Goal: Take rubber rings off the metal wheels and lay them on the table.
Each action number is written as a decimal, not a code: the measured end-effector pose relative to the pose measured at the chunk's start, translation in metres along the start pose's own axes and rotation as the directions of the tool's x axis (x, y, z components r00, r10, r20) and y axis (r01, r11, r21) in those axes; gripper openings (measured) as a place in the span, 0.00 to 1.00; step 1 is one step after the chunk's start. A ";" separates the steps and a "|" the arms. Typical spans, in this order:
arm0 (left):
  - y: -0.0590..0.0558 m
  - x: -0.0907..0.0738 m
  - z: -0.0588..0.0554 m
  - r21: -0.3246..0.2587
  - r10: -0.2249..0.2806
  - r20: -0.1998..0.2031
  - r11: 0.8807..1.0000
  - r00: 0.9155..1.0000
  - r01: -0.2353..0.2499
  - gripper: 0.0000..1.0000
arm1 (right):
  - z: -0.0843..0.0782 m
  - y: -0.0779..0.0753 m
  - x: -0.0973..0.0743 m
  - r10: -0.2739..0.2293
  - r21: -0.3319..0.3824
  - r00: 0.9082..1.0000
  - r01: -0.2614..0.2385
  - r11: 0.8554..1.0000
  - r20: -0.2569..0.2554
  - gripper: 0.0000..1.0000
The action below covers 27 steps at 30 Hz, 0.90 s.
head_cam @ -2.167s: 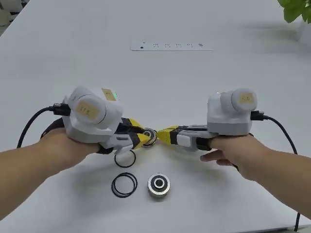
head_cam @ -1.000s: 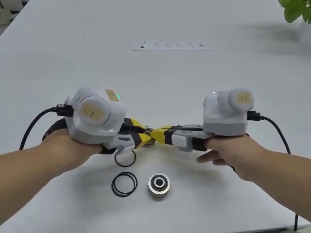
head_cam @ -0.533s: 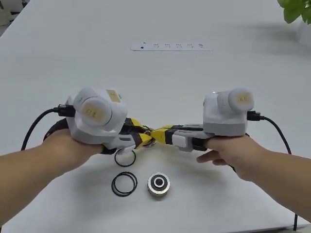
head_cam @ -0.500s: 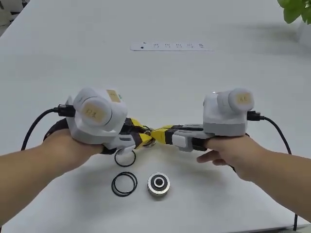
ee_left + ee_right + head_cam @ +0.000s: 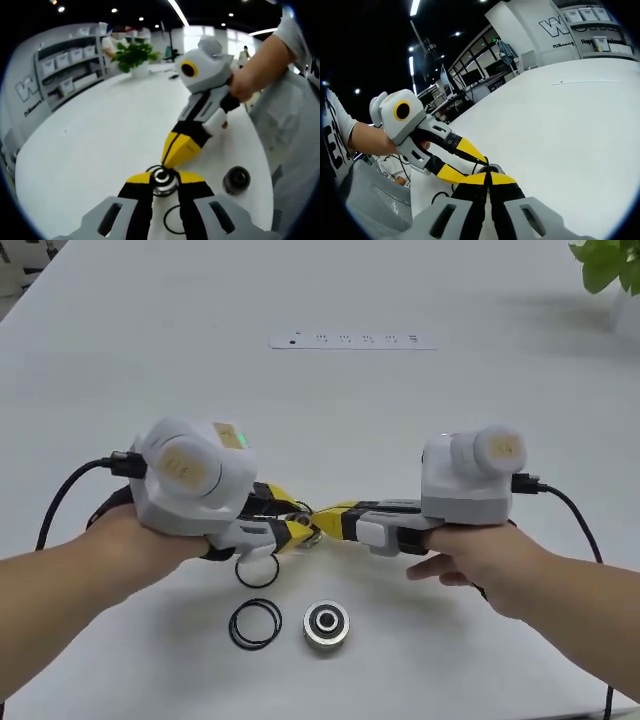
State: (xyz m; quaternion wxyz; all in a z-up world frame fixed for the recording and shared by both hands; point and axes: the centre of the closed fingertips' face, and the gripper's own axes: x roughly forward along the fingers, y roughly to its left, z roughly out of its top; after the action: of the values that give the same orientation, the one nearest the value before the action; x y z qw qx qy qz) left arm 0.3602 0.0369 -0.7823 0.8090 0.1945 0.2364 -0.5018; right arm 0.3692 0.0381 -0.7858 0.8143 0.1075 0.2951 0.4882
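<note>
My left gripper (image 5: 303, 529) is shut on a small metal wheel (image 5: 163, 176), held just above the table. In the left gripper view its yellow jaw tips (image 5: 164, 180) clamp the wheel from both sides. My right gripper (image 5: 327, 521) comes in from the opposite side, tip to tip, and its jaws (image 5: 173, 158) are pinched shut on the thin black rubber ring (image 5: 153, 169) at the wheel's rim. A second metal wheel (image 5: 326, 623) lies flat on the table below the grippers. Loose black rings lie beside it: one single ring (image 5: 257, 571) and a stacked pair (image 5: 256, 624).
A white power strip (image 5: 352, 339) lies farther back on the white table (image 5: 320, 410). A green plant (image 5: 606, 262) stands at the far right corner. Black cables trail from both grippers toward the table's near edge.
Since 2.2 s ago my right gripper has moved left, tight against the wheel held in the left one. Over the last second both grippers have barely moved.
</note>
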 end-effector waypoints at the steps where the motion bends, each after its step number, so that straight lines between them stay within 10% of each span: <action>1: -0.001 -0.001 0.001 0.000 -0.002 0.002 1.000 1.000 0.002 0.20 | 0.001 0.000 0.000 0.001 0.001 1.000 -0.001 1.000 0.001 0.00; 27: -0.003 -0.033 0.014 -0.027 0.003 0.094 1.000 0.996 -0.001 0.38 | 0.009 0.015 -0.002 0.036 0.014 0.999 -0.036 0.999 0.026 0.00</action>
State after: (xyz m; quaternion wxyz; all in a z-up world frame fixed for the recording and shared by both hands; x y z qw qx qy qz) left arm 0.3472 0.0519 -0.7516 0.8223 0.1602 0.2046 -0.5063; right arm 0.3626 0.0446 -0.7710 0.8082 0.1250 0.2861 0.4993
